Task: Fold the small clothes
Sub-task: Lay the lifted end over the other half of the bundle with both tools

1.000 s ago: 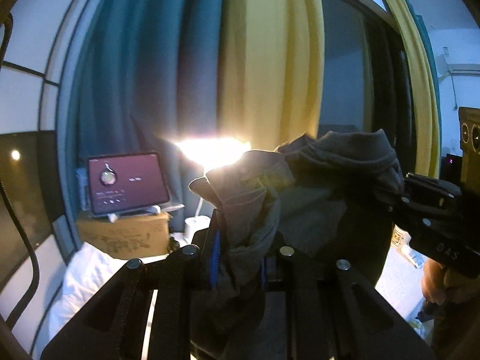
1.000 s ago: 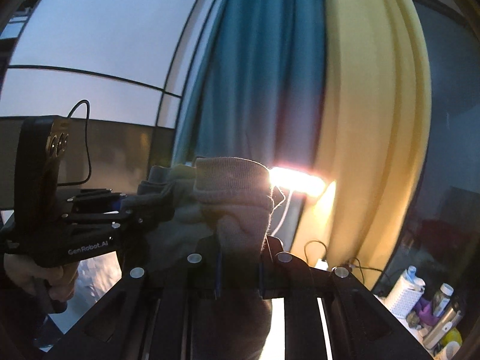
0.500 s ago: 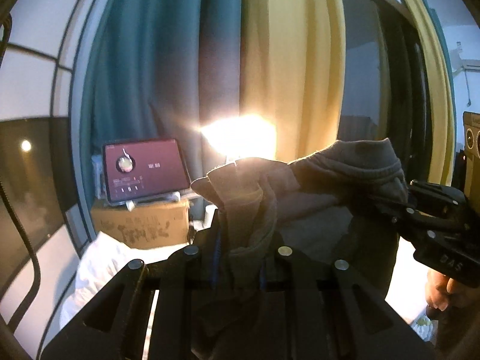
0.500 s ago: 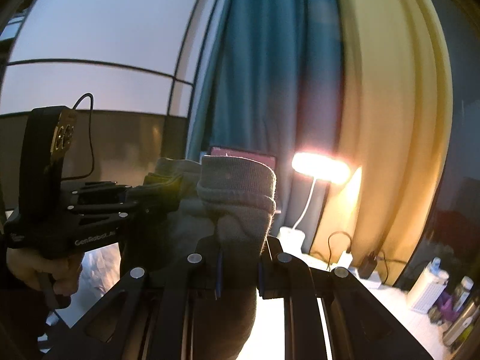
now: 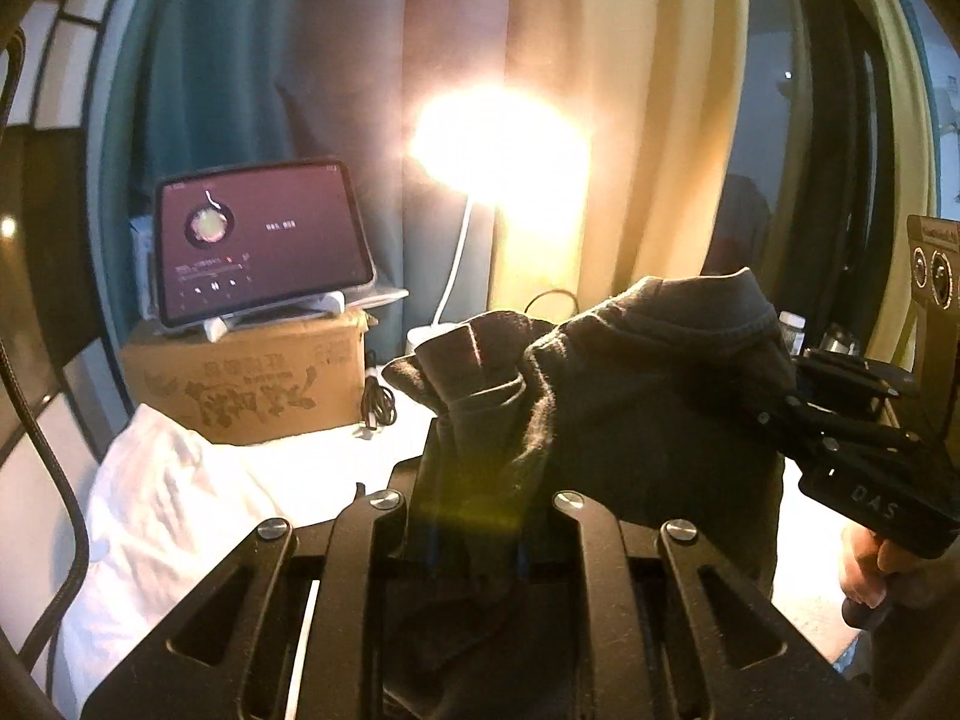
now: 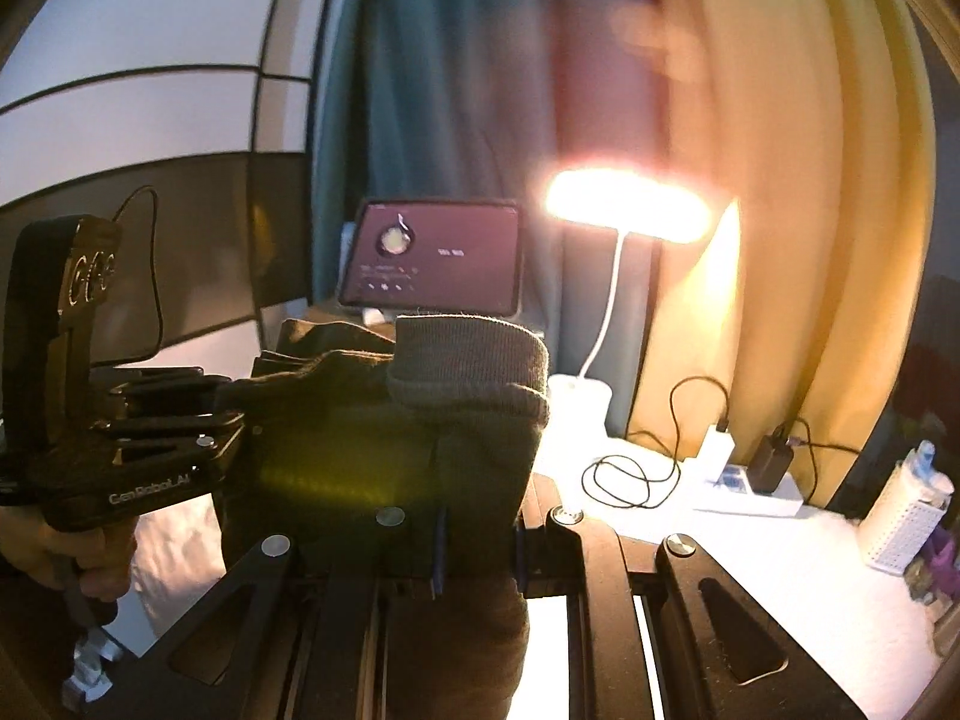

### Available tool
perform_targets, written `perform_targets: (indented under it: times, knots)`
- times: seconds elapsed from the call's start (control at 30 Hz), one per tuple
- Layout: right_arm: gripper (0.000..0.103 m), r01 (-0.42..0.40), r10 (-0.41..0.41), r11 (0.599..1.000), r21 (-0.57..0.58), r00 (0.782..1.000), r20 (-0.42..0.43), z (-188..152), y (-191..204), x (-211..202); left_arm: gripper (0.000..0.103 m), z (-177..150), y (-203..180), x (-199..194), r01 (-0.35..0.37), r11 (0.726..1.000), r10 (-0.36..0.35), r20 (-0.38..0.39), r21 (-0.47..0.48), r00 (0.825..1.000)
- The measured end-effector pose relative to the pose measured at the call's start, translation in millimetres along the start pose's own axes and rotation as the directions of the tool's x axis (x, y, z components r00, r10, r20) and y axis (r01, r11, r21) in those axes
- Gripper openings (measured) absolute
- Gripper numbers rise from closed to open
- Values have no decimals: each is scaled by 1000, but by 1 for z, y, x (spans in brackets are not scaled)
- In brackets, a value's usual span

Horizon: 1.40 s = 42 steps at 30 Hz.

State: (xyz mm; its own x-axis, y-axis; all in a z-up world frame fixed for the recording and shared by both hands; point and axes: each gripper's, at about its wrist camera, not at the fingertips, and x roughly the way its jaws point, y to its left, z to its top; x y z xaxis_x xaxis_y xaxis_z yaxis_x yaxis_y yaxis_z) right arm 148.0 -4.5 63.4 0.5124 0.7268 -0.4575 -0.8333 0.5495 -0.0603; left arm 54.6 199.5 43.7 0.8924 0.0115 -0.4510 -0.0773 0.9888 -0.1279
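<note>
The left gripper (image 5: 474, 516) is clamped on one end of a dark grey garment (image 5: 648, 414), the right gripper (image 6: 477, 546) on its ribbed cuff end. The garment hangs stretched between them in the air, above the white bed (image 5: 180, 492). A lit lamp (image 6: 624, 210) and tablet (image 5: 258, 240) stand behind.

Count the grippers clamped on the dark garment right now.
2. The left gripper pinches the dark garment at its left end; the right gripper pinches the ribbed-cuff end. The garment hangs between them, above the bed.
</note>
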Motion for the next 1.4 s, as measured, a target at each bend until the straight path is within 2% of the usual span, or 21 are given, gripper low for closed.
perform_targets:
  times: [0.23,0.43,0.87,1.3,1.4]
  knots:
    - [15,-6,9,999,37,998,-69,-7,-20,52,16,-4,16,47,2,1000,-3,-76,-14,997]
    - [15,-25,34,998,63,989,-144,-20,-33,95,16,-14,30,81,-1,999,-6,-155,-39,988]
    - [15,-43,76,991,126,958,-278,-52,-53,167,16,-34,53,137,-4,996,-22,-286,-91,958]
    - [15,-66,122,984,165,924,-362,-76,-60,210,16,-51,68,169,-34,992,-15,-378,-124,926]
    - [15,-63,126,983,172,914,-386,-83,-62,220,20,-55,72,175,-53,990,-6,-406,-134,914]
